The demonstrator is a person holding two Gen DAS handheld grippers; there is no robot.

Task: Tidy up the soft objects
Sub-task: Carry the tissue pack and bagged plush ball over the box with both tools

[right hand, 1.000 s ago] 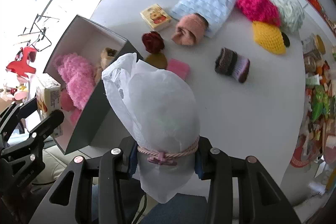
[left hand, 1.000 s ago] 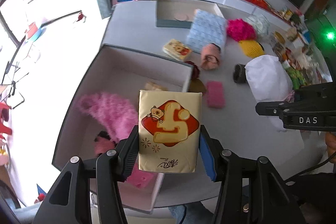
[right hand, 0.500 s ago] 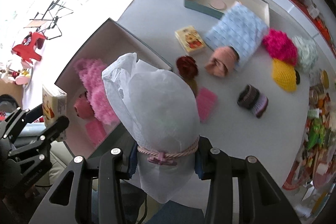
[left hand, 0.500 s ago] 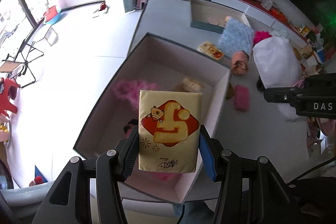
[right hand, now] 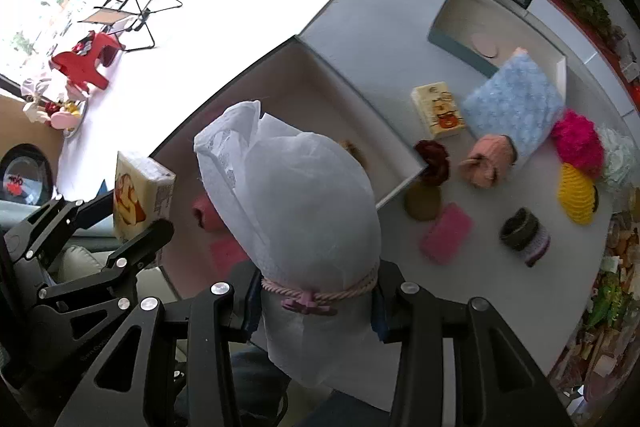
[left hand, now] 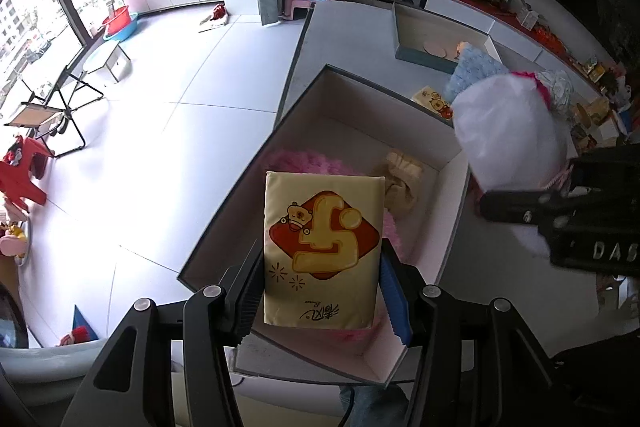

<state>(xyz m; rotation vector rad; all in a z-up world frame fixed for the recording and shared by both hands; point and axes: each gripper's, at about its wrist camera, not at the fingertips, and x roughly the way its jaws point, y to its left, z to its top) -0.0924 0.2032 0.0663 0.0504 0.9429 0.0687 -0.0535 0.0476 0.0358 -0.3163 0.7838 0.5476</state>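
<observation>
My left gripper [left hand: 322,291] is shut on a yellow tissue pack [left hand: 322,251] with a red emblem, held above the near end of the grey storage box [left hand: 452,227]. The pack also shows in the right wrist view [right hand: 140,195]. My right gripper [right hand: 316,303] is shut on a white drawstring bag [right hand: 300,211] tied with a pink cord, held above the box's near right part; the bag also shows in the left wrist view [left hand: 508,131]. Inside the box lie a pink fluffy item [left hand: 304,163] and a beige soft toy [left hand: 402,183].
On the table [right hand: 384,39] lie a second tissue pack [right hand: 438,111], a blue pad [right hand: 514,105], a peach roll [right hand: 488,161], a pink sponge [right hand: 446,233], a dark red scrunchie [right hand: 434,161], yarn items [right hand: 578,143] and a striped roll [right hand: 524,237]. A shallow box [right hand: 452,41] stands at the far end.
Both grippers have moved left and back from the table towards the storage box, which now lies under them. Both still hold their objects.
</observation>
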